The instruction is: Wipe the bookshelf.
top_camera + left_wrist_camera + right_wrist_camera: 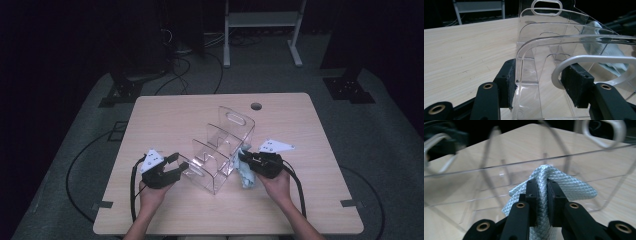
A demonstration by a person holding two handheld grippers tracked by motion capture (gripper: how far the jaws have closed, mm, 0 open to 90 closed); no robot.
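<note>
item: clear plastic organizer (220, 155), stepped dividers with handle cut-outs, standing mid-surface (165, 115) between the two grippers. rigid, thin-walled, smooth; judged light, slippery and apt to slide or crack if squeezed hard. best hold: a wall edge, as now. left gripper (172, 167), jaws part-spread, pads clamping the low front wall from both sides.

item: pale blue cloth (245, 172), diamond weave, bunched against the organizer's right side wall. soft, limp, light, not fragile; any pinched fold serves. right gripper (250, 161), jaws pressed nearly together on a raised fold of it.
</note>
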